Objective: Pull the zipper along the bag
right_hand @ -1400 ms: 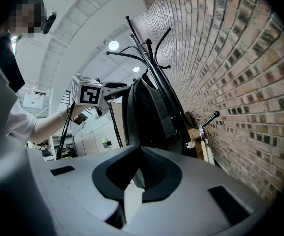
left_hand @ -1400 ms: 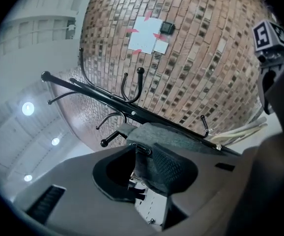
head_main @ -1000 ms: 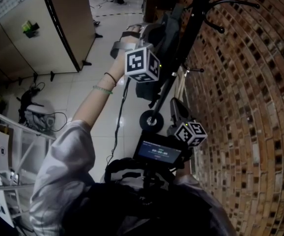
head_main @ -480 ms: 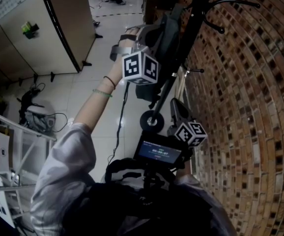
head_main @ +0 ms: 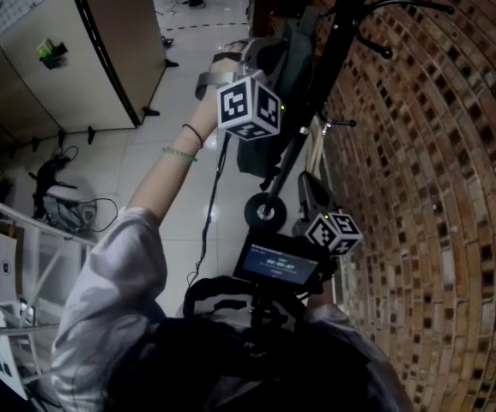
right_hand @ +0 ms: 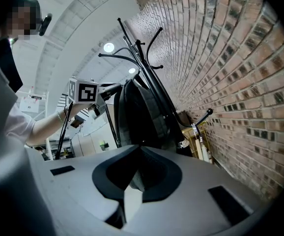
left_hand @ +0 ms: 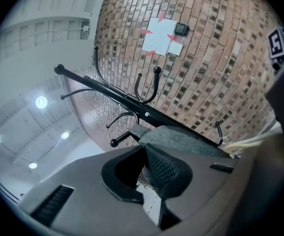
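- Coat rack (head_main: 341,24) first: where does it stand?
- It stands close to the brick wall (head_main: 437,187). In the head view its black pole runs from the top down to the middle.
- And the bag?
- The bag (head_main: 291,67) hangs on that rack. It is grey, and its long axis goes up and down. So I judge that the zipper must travel mostly along this line, but I cannot make out the zipper itself in any view.
- Which hand is nearer?
- The left one, clearly. The left gripper (left_hand: 143,150) is stretched out to the top of the bag, and in its own view the grey fabric lies just behind the tips. The right gripper (right_hand: 139,149) is low, near the person's body and well apart from the bag, which hangs ahead of it.
- How are the jaws?
- The left jaws have just been closing, and now the tips meet. I see no pull tab between them; if something thin is pinched there, it is too small to tell. The right jaws are pressed together on nothing.
- So the coming move?
- I think it belongs to the left hand. It would start at the top of the bag and probably go downward along its side.
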